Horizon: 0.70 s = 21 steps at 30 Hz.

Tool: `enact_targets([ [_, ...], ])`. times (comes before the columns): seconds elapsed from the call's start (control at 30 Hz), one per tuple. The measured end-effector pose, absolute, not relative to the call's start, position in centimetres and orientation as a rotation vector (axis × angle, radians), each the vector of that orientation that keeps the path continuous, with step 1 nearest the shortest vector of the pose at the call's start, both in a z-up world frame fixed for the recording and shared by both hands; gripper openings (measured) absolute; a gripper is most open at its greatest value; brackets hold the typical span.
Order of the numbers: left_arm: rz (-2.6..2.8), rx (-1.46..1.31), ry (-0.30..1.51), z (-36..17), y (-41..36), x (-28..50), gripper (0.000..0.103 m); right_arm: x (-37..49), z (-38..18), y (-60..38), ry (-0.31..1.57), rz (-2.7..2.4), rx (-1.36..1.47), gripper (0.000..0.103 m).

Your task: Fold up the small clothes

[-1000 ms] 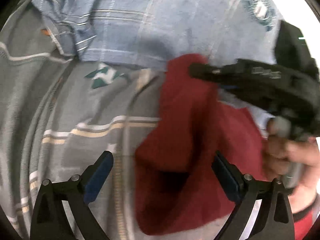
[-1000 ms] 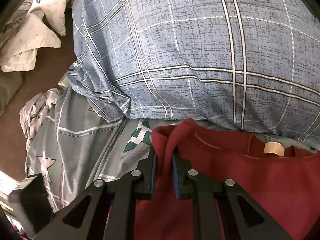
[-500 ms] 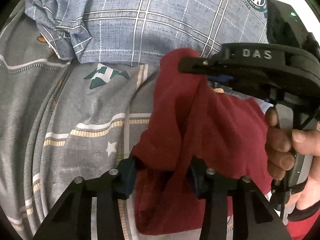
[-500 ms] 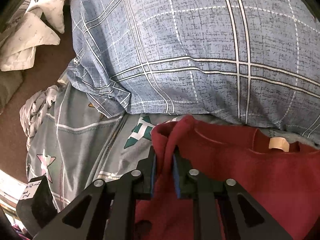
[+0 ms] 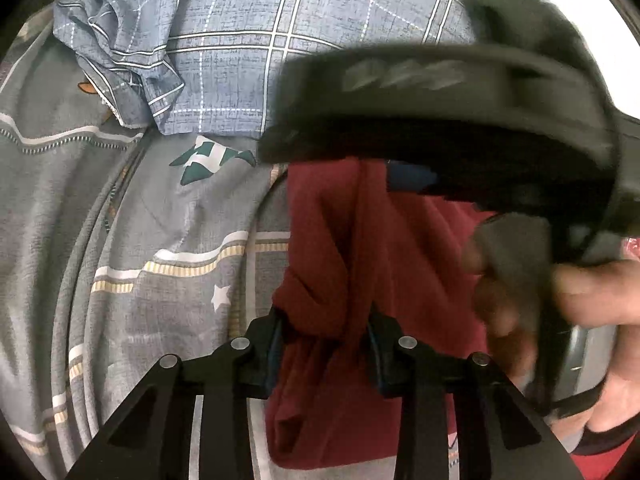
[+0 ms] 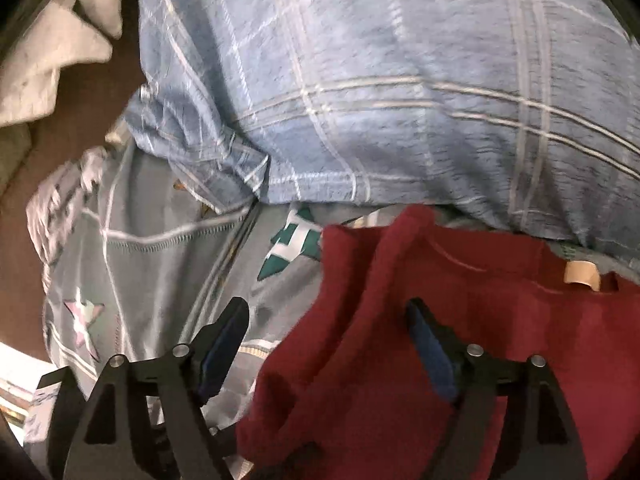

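Your right gripper (image 6: pixel 328 320) has let go of the red shirt (image 6: pixel 460 320), jaws now apart; your left gripper (image 5: pixel 324 340) clamps a bunched fold, its far edge hidden behind blur.

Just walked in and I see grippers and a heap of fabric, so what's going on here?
A person is folding a small dark red garment on a bed with a grey patterned sheet, beside a blue plaid pillow. The left gripper is clamped on a bunched fold of the red cloth. The right gripper has its jaws spread wide over the garment's upper edge, gripping nothing.
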<state>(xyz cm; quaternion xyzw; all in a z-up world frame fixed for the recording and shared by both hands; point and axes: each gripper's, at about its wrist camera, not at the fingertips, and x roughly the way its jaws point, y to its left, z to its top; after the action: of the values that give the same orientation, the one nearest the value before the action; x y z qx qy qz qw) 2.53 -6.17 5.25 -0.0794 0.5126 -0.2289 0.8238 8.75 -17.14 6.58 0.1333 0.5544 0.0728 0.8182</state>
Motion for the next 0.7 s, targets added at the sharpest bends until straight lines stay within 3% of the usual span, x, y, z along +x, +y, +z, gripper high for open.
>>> enact_targets([
  [0.1, -0.483, -0.168, 1.097, 5.2, -6.0, 2.6, 0.032, 9.5, 4.8, -16.6, 1.234, 0.131, 0.269, 0.082],
  [0.13, -0.481, -0.170, 1.101, 5.2, -5.9, 2.7, 0.033, 9.5, 4.4, -16.4, 1.234, 0.125, 0.241, 0.072],
  [0.17, -0.476, -0.168, 1.105, 5.2, -5.9, 2.7, 0.036, 9.4, 4.3, -16.2, 1.223, 0.110, 0.204, 0.049],
  [0.23, -0.469, -0.153, 1.106, 5.2, -6.0, 2.9, 0.046, 9.0, 4.2, -16.5, 1.204, 0.101, 0.168, 0.029],
  [0.3, -0.462, -0.138, 1.098, 5.2, -6.1, 2.9, 0.058, 8.7, 4.5, -17.7, 1.182, 0.118, 0.216, 0.022],
  [0.43, -0.465, -0.121, 1.094, 5.0, -6.5, 2.6, 0.060, 8.4, 5.5, -19.5, 1.148, 0.148, 0.289, 0.018],
  [0.47, -0.472, -0.118, 1.093, 5.0, -6.6, 2.4, 0.058, 8.2, 5.8, -19.8, 1.142, 0.153, 0.295, 0.017],
  [0.5, -0.480, -0.114, 1.089, 5.2, -6.7, 2.1, 0.039, 8.1, 6.0, -19.9, 1.135, 0.156, 0.295, 0.017],
  [0.53, -0.495, -0.119, 1.084, 5.5, -6.7, 1.8, 0.029, 8.0, 6.3, -20.0, 1.129, 0.157, 0.292, 0.017],
  [0.6, -0.526, -0.129, 1.060, 6.5, -6.9, 1.0, 0.021, 7.6, 6.9, -20.3, 1.121, 0.162, 0.295, 0.016],
  [0.7, -0.559, -0.130, 1.022, 8.2, -7.7, -0.4, 0.017, 6.7, 8.3, -21.3, 1.097, 0.166, 0.306, 0.015],
])
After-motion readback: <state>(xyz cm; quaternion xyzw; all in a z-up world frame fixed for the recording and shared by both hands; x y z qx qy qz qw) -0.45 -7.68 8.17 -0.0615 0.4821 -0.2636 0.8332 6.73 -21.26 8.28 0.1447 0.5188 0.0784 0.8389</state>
